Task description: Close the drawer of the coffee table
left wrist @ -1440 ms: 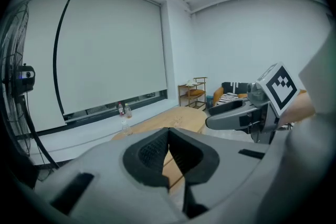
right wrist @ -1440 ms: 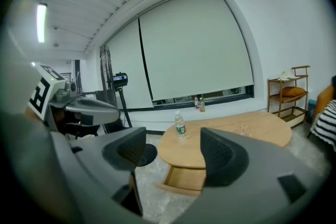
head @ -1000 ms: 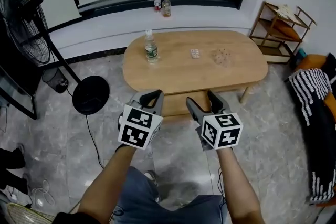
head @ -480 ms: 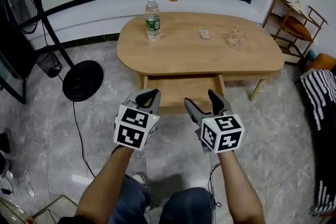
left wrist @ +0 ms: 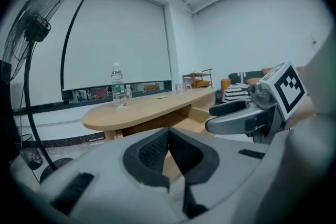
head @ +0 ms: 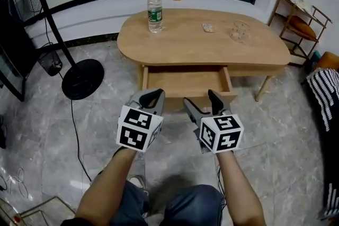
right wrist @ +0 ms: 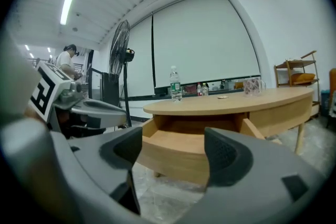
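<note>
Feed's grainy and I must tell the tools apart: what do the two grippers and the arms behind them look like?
The left gripper and right gripper match: grey plastic bodies, black ribbed pads, and a white cube with black square markers on each. The forearms are bare, with no sleeves.

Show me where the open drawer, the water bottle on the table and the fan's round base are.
drawer (head: 185, 82), head view, on its bare inside floor
water bottle (head: 154, 8), head view, on the middle of its body
fan base (head: 82, 79), head view, on the middle of the black disc
</note>
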`<state>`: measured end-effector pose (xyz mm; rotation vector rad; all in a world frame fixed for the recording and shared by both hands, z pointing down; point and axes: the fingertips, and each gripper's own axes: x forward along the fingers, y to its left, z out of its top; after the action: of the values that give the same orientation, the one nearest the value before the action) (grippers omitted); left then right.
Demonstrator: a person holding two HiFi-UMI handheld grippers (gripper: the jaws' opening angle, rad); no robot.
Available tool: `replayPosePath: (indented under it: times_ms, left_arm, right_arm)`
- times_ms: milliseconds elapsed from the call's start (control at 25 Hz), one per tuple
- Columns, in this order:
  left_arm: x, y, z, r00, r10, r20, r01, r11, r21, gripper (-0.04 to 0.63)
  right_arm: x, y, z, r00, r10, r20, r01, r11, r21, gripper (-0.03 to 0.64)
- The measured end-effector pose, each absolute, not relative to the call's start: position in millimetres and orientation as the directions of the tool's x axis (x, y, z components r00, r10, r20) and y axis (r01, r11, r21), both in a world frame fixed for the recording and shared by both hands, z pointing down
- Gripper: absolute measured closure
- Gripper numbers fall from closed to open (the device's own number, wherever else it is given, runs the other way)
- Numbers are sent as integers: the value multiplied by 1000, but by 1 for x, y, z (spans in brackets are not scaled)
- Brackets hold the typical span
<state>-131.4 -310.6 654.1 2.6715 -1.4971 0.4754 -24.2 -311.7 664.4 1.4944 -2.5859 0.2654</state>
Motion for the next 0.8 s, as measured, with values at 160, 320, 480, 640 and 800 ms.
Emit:
replayPosePath:
  times_ms: [160,320,480,640,800]
  left_arm:
    - [-134,-312,664,480,-830,286,-843,-526,-112,592]
    - [-129,-313,667,495,-821,283,-829,-545,-129,592]
    - [-130,-314,668,523,-806,276,-816,-567,-110,592]
    - [-140,-315,670,502,-819,277,-838,-540,-78,592]
    - [-142,-314,671,501,-819,281,-838,-540,-81,592]
  right_arm:
    - [-23,-310,676,-486,-851,198,-874,472,-118,256]
    - [-19,-308,690,-474,-862,178,-875,440,-200,253]
    - [-15,-311,707,-457,-877,149,-864,398,-308,247]
    - [-13,-311,728,-441,-887,135,-838,354,-415,238]
    - [-12,-312,749,-441,-889,122,-782,314,-539,226]
